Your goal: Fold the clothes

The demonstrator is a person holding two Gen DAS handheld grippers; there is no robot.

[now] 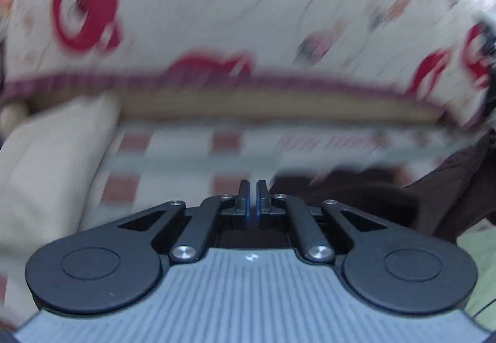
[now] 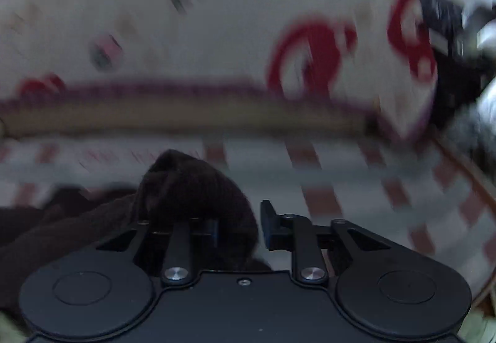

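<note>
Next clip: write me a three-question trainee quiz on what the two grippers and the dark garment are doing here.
1. True or false: the left gripper has its fingers spread wide.
2. What is bunched between the right gripper fingers?
A) dark brown garment
B) cream pillow
C) bear-print blanket
3. Fill in: the surface under the garment is a red-and-white ____ sheet.

Key: 1 false; 2 A; 3 checked.

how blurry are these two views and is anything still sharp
Left wrist view: the bear-print cover and checked sheet smear with motion blur, while the left tool is crisp; there is bright glare at the top right corner. Right wrist view: dimmer, the background streaks heavily, but the right tool and the dark brown garment draped over its left finger stay fairly sharp.
</note>
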